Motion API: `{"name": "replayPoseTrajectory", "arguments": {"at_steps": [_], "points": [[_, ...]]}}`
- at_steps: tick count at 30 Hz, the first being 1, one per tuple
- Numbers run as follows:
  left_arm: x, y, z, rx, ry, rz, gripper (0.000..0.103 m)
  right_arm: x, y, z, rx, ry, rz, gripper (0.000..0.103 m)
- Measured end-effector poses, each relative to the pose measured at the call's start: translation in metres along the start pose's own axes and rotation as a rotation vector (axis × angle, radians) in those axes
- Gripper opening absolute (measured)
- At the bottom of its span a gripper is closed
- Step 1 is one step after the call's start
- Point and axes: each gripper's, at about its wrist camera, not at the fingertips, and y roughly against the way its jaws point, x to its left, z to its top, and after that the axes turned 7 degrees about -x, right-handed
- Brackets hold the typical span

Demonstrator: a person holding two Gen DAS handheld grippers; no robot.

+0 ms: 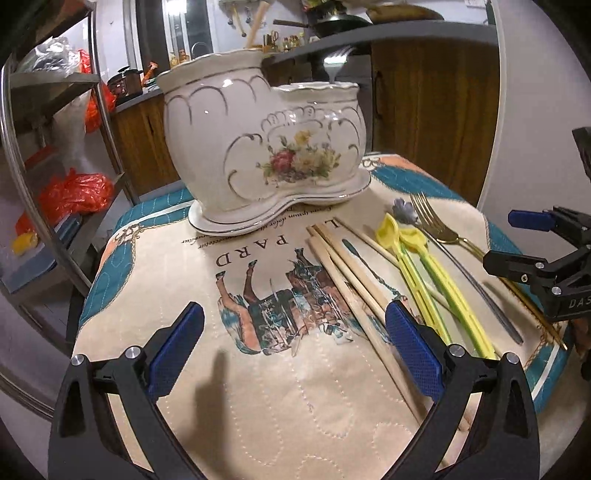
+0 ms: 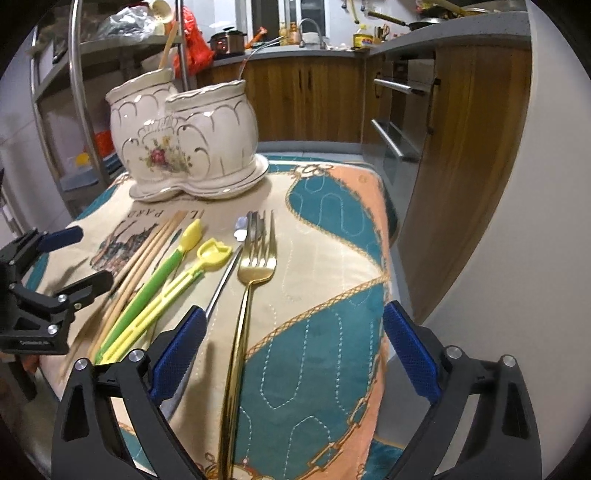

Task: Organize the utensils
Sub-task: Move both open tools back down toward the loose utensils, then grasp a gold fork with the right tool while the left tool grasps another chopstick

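Observation:
A white floral ceramic holder (image 1: 258,147) with two compartments stands at the back of the cloth; it also shows in the right wrist view (image 2: 184,144). A chopstick (image 1: 255,26) and a fork (image 1: 334,64) stand in it. On the cloth lie wooden chopsticks (image 1: 351,280), two yellow-green plastic utensils (image 1: 436,280), a thin silver utensil (image 2: 221,284) and a gold fork (image 2: 255,266). My left gripper (image 1: 295,350) is open and empty above the cloth, left of the chopsticks. My right gripper (image 2: 293,354) is open, its fingers either side of the gold fork's handle.
The patterned cloth (image 2: 325,258) covers a small table whose right edge drops off near wooden cabinets (image 2: 461,147). A metal rack (image 1: 55,147) with red bags stands to the left. A kitchen counter (image 2: 295,51) runs behind.

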Motion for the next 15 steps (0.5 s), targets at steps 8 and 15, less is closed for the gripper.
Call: {"name": "replayPoseTrajectory", "arguments": {"at_steps": [8, 15], "points": [[0.001, -0.007, -0.002, 0.050, -0.004, -0.016, 0.067, 0.011, -0.003, -0.001, 0.025, 0.052, 0.027, 0.050], [0.014, -0.008, 0.003, 0.131, 0.012, -0.086, 0.044, 0.016, -0.007, 0.005, 0.079, 0.069, 0.060, 0.030]]}}
